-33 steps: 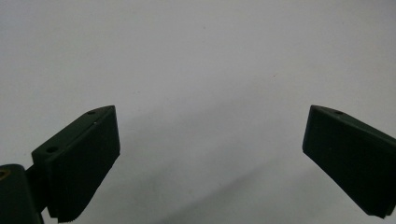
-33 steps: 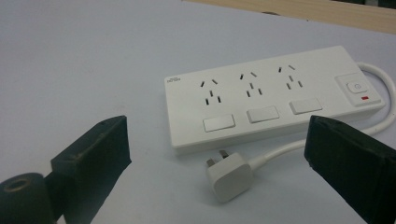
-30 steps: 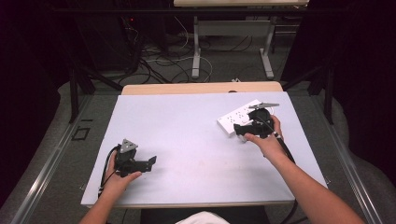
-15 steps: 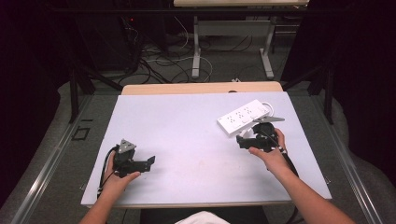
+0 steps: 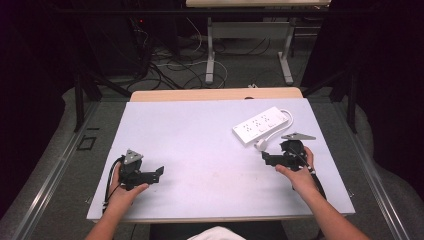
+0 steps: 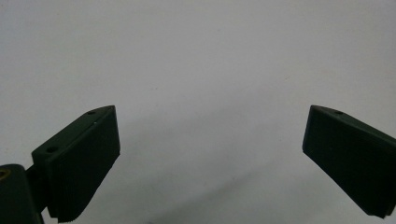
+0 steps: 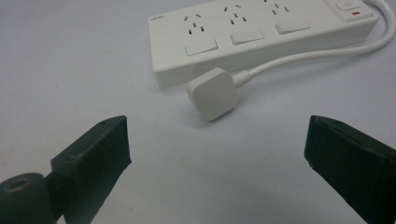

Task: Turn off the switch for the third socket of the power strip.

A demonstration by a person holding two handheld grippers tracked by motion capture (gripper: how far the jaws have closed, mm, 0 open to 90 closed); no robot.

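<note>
We see tiny grey print on the near corner of the white power strip point(image 7: 261, 32), too small to read. We find no other words.

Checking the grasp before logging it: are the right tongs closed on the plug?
No, the right tongs stand wide open, with the plug lying apart on the table beyond them.

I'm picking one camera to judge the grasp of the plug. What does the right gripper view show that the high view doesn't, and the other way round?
The right gripper view alone shows detail: the power strip's socket holes, rocker switches and red-marked button, and the plug lying loose between open jaws. The high view alone shows the layout: the left gripper idle far across the table, and both forearms. Both show the strip, its plug and cord, and the right gripper just short of the plug.
</note>
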